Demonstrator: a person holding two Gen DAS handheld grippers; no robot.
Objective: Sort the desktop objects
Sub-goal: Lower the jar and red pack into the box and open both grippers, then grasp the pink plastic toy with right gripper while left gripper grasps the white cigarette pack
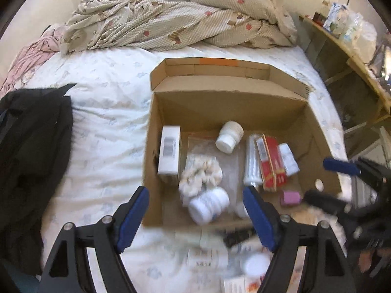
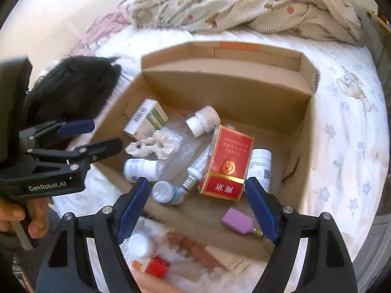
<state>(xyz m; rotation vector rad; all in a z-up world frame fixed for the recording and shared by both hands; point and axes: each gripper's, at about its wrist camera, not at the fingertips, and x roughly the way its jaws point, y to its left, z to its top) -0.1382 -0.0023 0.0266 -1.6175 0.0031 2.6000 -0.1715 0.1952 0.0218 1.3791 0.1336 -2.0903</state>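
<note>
Bed (image 1: pixel 102 127) holds box (image 2: pixel 300 134); bottles (image 2: pixel 143 169) beyond parted fingers (image 2: pixel 133 205)

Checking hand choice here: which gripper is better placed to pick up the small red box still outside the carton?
Right, probably: the small red box lies just below the open right gripper, while the left gripper sits off beside the carton.

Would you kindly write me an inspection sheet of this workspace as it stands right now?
Surface: bed sheet, white, faint floral print.
Job's things: cardboard box open, holding red carton, white bottles, a light bulb, pink block; more bottles lie on the sheet outside.
Clutter: black garment, crumpled duvet.
Grippers: left tongs open, empty; right tongs open, empty, both over the box's near edge.
Cables: nothing seen.
Surroundings: wooden shelf with bags.
</note>
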